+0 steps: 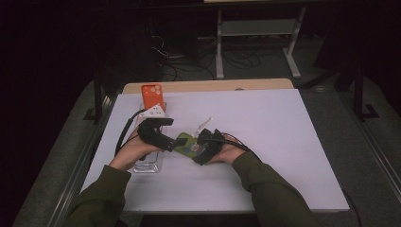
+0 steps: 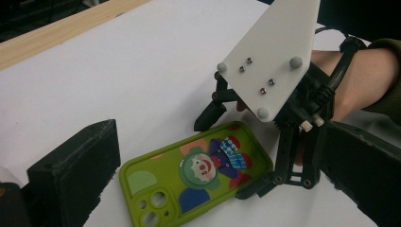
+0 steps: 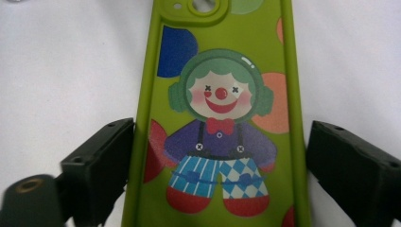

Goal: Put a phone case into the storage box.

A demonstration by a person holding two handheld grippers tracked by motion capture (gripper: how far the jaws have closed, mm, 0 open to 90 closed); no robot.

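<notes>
A green phone case point(image 1: 187, 144) point(image 2: 198, 175) point(image 3: 222, 118) printed with a clown lies flat, back up, on the white table. My right gripper point(image 1: 199, 150) point(image 2: 231, 153) point(image 3: 222, 161) straddles its bottom end with one jaw on each long side. The jaw on the left of the right gripper view sits against the rim, while the other stands a little off it, so the gripper is open. My left gripper point(image 1: 171, 142) point(image 2: 217, 161) faces the case's camera end, its jaws wide open and nothing gripped.
An orange phone case point(image 1: 152, 96) lies at the back left of the white sheet point(image 1: 265, 123). A clear plastic box point(image 1: 149, 165) sits under the left hand. A wooden table edge point(image 1: 208, 85) runs along the back. Bare sheet stretches to the right.
</notes>
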